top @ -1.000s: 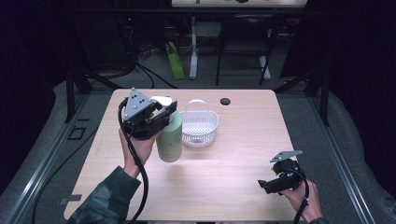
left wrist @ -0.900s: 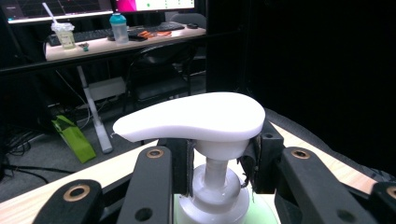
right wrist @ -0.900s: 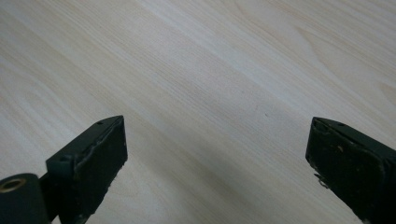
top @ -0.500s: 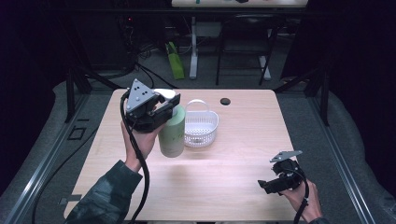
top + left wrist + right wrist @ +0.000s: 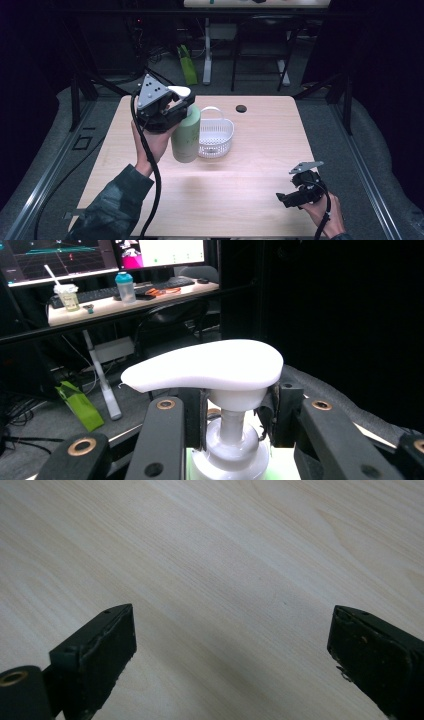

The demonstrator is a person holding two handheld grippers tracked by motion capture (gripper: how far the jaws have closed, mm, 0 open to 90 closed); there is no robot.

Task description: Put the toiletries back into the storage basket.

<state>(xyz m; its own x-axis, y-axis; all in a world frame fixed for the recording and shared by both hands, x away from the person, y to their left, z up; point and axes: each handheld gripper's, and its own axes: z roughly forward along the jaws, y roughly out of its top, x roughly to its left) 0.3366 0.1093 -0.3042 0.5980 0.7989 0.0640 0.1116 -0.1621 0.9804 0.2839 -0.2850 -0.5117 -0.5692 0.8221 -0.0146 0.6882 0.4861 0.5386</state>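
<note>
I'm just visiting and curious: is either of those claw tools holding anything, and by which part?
The left gripper holds the green pump bottle by its white pump neck. The right gripper holds nothing.

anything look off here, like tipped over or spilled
Nothing spilled or damaged. The one oddity: the green pump bottle is tilted and appears lifted off the table, hanging from the left gripper, whose fingers clamp its pump neck. The white basket sits upright beside it.
</note>
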